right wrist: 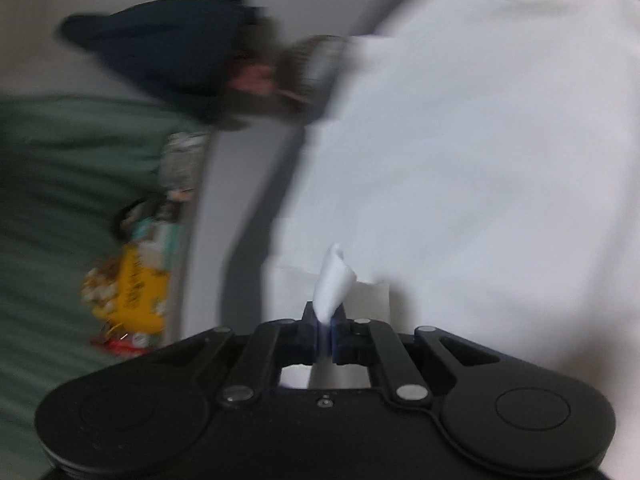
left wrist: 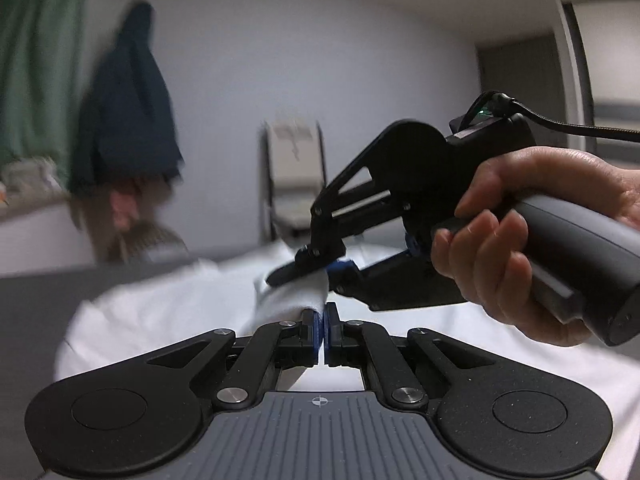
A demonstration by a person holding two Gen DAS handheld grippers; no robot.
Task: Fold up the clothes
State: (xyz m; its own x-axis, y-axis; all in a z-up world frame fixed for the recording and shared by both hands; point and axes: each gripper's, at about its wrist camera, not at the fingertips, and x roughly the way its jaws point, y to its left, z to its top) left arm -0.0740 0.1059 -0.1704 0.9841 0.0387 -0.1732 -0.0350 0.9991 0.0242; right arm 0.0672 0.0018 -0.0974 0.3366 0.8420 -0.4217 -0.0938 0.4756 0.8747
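White garment (right wrist: 460, 140) pinched in both closed grippers, left (left wrist: 323, 334) and right (right wrist: 327, 334), apparently mid-fold; best kept taut, edges level.

The left gripper (left wrist: 322, 334) had its jaws pressed together, tips pointing forward. Just ahead of it and to its right, the right gripper (left wrist: 310, 270) was likewise clamped, angled down-left, its grey handle wrapped by the person's right hand (left wrist: 520, 240).

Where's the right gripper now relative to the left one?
In the left wrist view, the right gripper sits just ahead of the left gripper, slightly to its left, both pinching the same raised fold of the white garment.
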